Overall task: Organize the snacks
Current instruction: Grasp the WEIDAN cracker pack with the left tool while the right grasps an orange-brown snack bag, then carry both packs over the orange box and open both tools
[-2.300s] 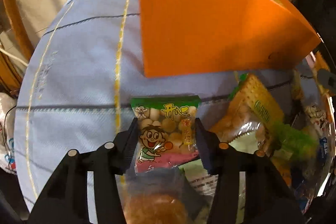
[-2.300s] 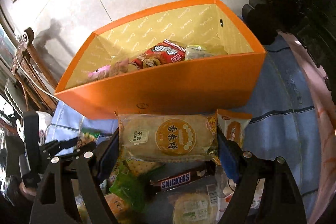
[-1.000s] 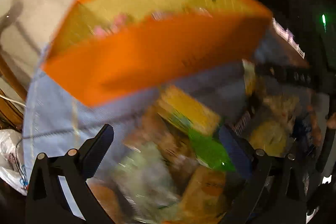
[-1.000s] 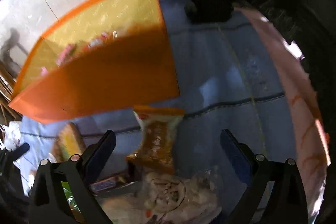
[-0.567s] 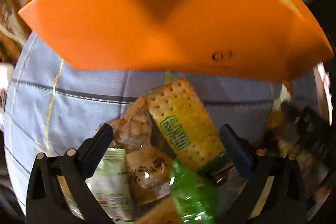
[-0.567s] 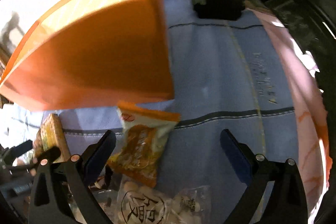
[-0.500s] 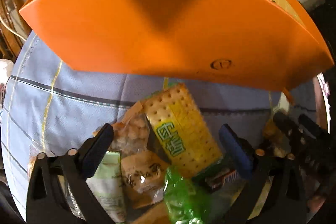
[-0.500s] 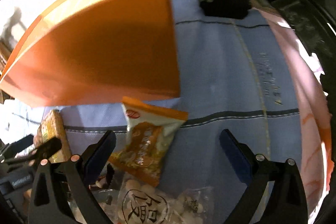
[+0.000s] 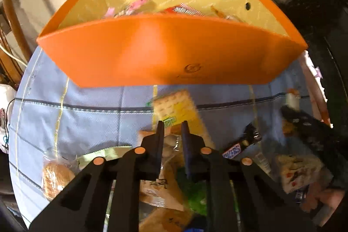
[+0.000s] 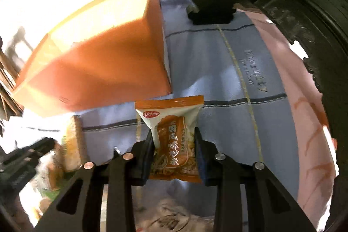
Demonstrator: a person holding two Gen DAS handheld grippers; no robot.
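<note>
The right black two-finger gripper [image 10: 174,140] held one small orange and white snack packet [image 10: 174,138] with Chinese letters; its two fingers pressed the packet from both sides, and the packet stood upright between them. Ahead of this gripper and to its left stood one large orange cardboard box [image 10: 97,66] on the light blue cloth with dark stripes [image 10: 217,71]. The packet was in front of the near right corner of the box, outside of it.

The left black two-finger gripper [image 9: 171,134] had its fingers drawn narrow, with only a small gap. One clear crinkled snack bag [image 9: 170,145] showed in this gap, but I cannot tell if the fingers really pinched it. Just ahead of the fingertips lay one yellow cracker pack with green print [image 9: 176,108], blurred. To the right of this gripper lay one dark Snickers bar [image 9: 241,144], and to the left, close to the gripper body, one round brown bun in clear wrap [image 9: 56,175]. Under the gripper was one bright green wrapper [image 9: 195,192].

Further ahead, the same orange box [image 9: 165,53] was open on top, with a yellow lining. Several snacks were inside, among them one pink packet [image 9: 134,7] and one red and white packet [image 9: 182,10]; the others I cannot count.
</note>
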